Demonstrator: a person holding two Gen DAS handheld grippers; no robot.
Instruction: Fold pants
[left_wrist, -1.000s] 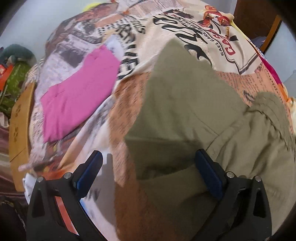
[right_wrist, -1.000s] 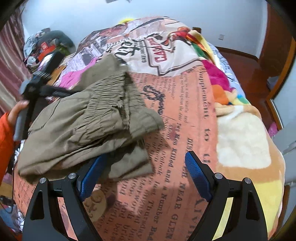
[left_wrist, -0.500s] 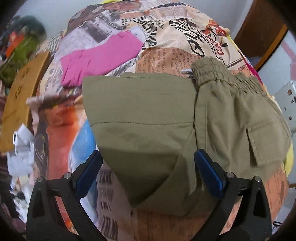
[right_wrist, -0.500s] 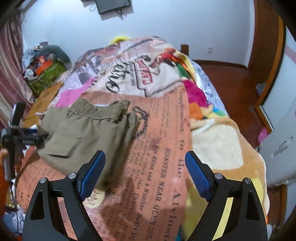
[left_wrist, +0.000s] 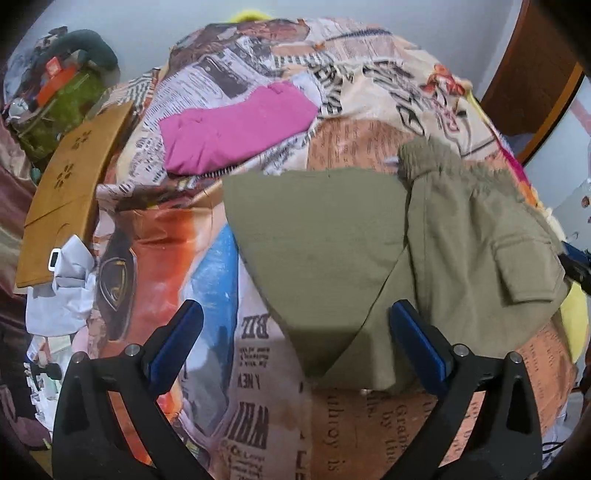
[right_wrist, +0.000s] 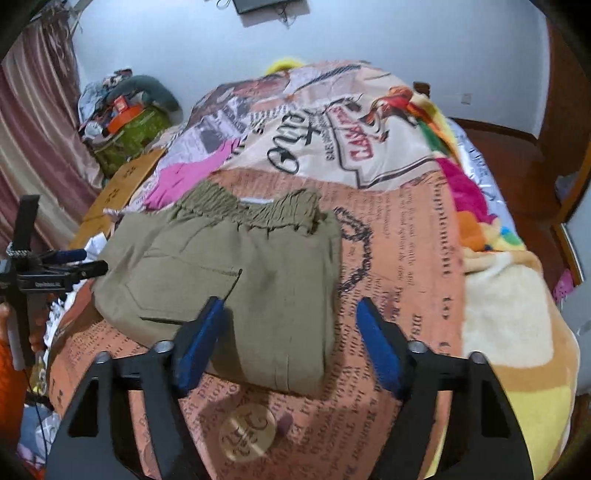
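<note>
Right wrist view shows the olive pants (right_wrist: 229, 273) lying folded into a compact bundle on the printed bedspread (right_wrist: 402, 266), the gathered elastic waistband (right_wrist: 251, 212) at the far edge and a slanted pocket slit on the near panel. From the left wrist view the same pants (left_wrist: 369, 251) sit right of centre, a smooth folded layer on the left overlapping the part that carries a flapped cargo pocket (left_wrist: 524, 266). The right gripper (right_wrist: 288, 343) hovers over the near corner of the bundle; its blue pads stand about half apart, having just been closing, and the corner of the cloth shows between them, but the pads do not press on it. The left gripper (left_wrist: 293, 343) hangs above the near left corner of the bundle with its fingers spread wide and nothing clamped; the right pad overlaps the fabric edge in the picture, the left pad is over bare bedspread. In the right wrist view the left gripper also appears at the far left edge, beside the pants. A pink garment (left_wrist: 236, 129) lies folded farther up the bed, apart from the pants. A wooden board (left_wrist: 70, 199) rests at the bed's left edge, and a green bag (right_wrist: 136, 136) heaped with clutter stands beyond it near a curtain (right_wrist: 33, 147).
</note>
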